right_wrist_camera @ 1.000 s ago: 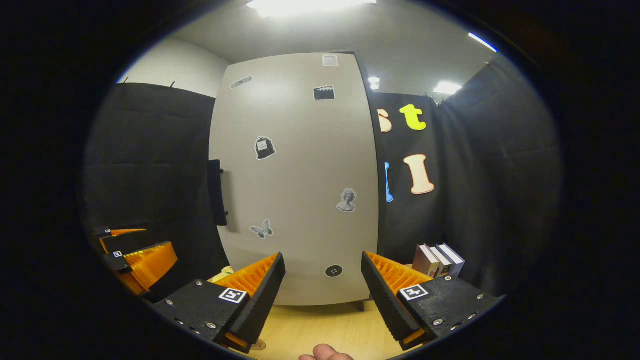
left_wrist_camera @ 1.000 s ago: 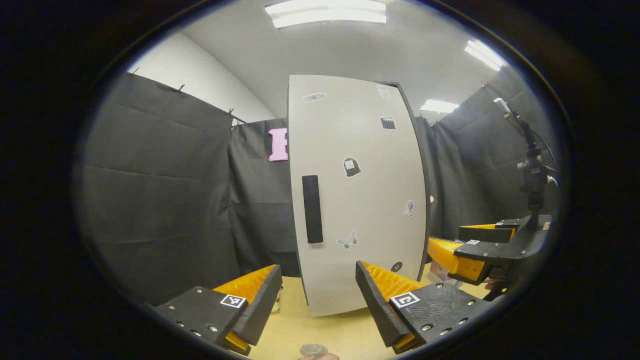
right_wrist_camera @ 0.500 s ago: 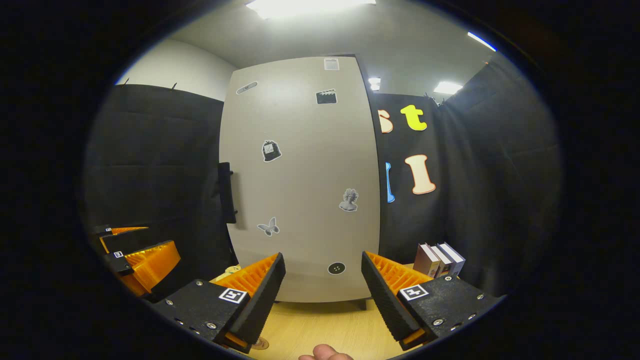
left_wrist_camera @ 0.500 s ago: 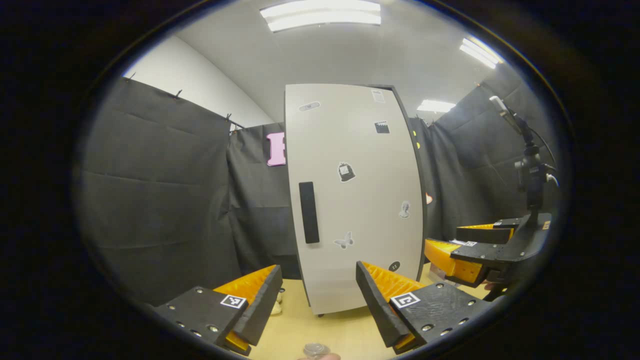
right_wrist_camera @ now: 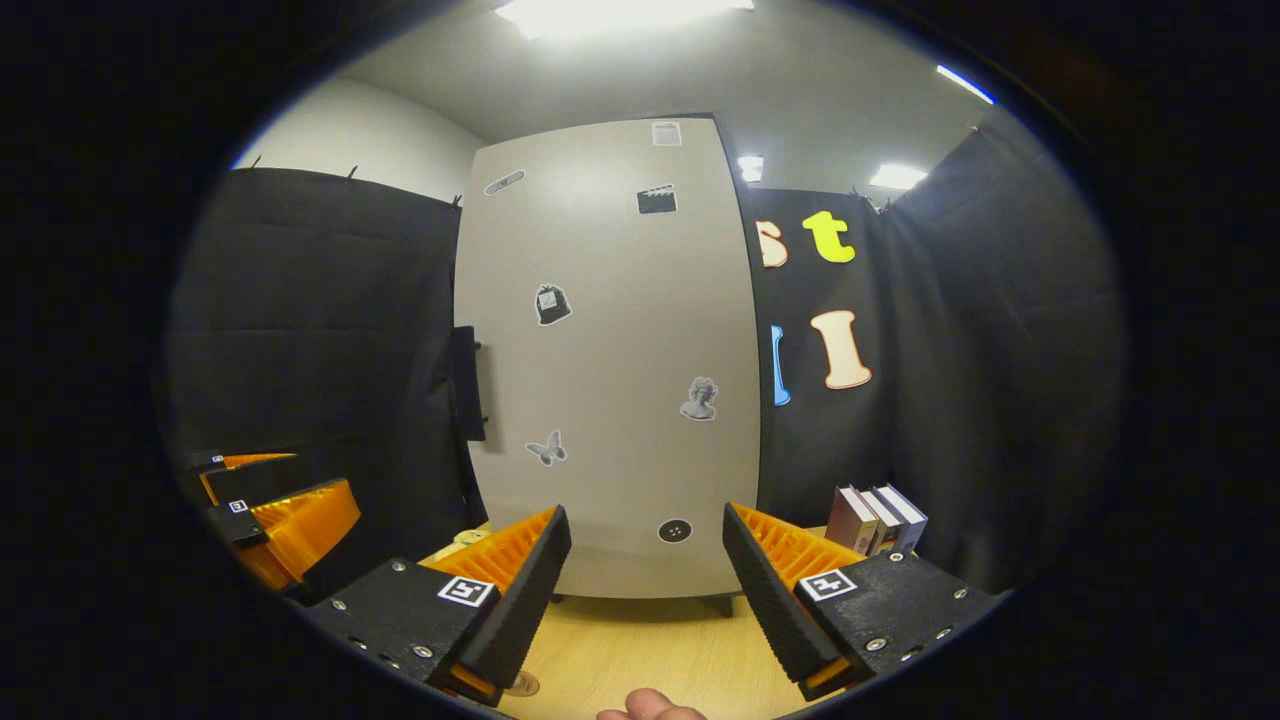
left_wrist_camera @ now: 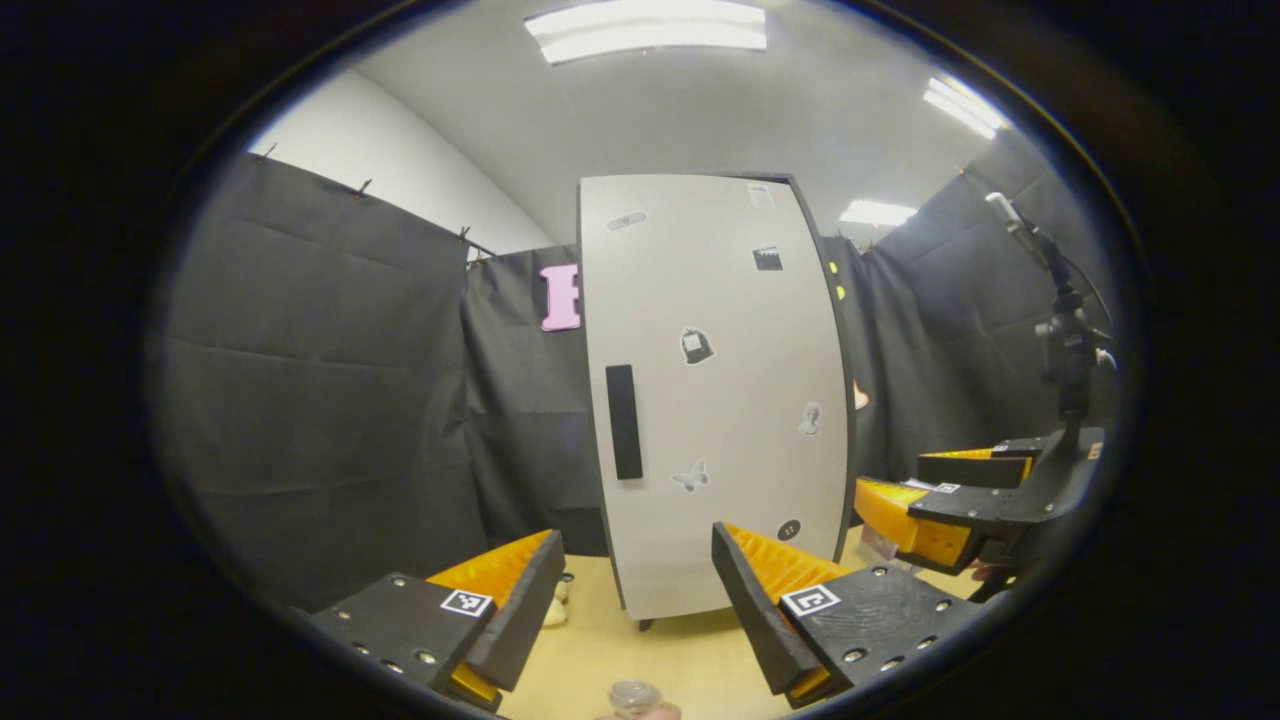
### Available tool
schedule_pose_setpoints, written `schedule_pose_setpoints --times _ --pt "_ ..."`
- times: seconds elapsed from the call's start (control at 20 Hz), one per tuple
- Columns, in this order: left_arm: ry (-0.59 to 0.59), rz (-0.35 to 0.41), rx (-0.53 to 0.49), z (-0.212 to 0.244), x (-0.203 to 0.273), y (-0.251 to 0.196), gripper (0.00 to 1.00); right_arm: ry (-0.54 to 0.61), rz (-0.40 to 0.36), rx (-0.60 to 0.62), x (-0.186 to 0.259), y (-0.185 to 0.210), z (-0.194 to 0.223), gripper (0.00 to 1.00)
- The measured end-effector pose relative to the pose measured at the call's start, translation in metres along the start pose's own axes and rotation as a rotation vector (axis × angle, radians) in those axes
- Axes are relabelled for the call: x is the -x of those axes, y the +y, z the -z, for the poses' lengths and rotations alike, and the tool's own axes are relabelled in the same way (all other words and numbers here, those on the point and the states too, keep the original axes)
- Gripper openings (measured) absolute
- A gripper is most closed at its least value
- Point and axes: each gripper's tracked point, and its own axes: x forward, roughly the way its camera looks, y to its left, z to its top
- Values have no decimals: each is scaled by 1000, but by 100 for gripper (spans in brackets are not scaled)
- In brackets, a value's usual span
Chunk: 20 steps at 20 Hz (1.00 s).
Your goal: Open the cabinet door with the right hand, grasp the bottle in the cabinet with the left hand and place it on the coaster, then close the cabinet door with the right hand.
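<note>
Right gripper view: 3 books [right_wrist_camera: 877, 517]

Nothing here reads as words or numbers to me. The stickers on the cabinet door [right_wrist_camera: 610, 350] are small pictures, and the square markers on my tool fingers [right_wrist_camera: 465, 590] carry only a coded pattern.

cabinet door [right_wrist_camera: 610, 360]: smooth matt | table [right_wrist_camera: 640, 650]: wood grain | wall [left_wrist_camera: 320, 380]: cloth

One cabinet [right_wrist_camera: 610, 350], three books [right_wrist_camera: 878, 517], perhaps one bottle [left_wrist_camera: 633, 697].
</note>
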Motion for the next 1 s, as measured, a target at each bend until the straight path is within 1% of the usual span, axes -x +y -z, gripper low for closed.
schedule_pose_setpoints --times 0.15,0.2,0.35,0.5,0.55,0.6,0.65,0.85,0.9,1.0 --pt "0 -2 7 0 0 1 87 2 -4 -5 1 0 1 95" --pt "-2 0 7 -1 0 1 88 2 -3 -4 2 0 1 95" --pt "-7 2 -4 0 0 -1 87 1 -2 -3 5 -1 0 95" --pt "-3 1 1 -2 2 0 90 2 -2 0 6 -2 1 95" --pt "-2 2 2 -1 2 0 87 2 -2 -1 8 -2 1 95" --pt "-3 1 1 -2 2 0 87 0 -1 -3 9 -2 0 95" --pt "-5 2 -1 -1 2 0 88 -2 0 -4 9 -4 0 95" --pt "-8 1 -7 -2 6 -1 87 -9 -3 -7 13 -6 -1 95" --pt "-9 2 -7 -3 7 -2 89 -12 -1 -5 13 -7 -2 95" --pt "-11 2 -9 -4 7 -2 88 -17 1 -2 13 -8 -3 95"
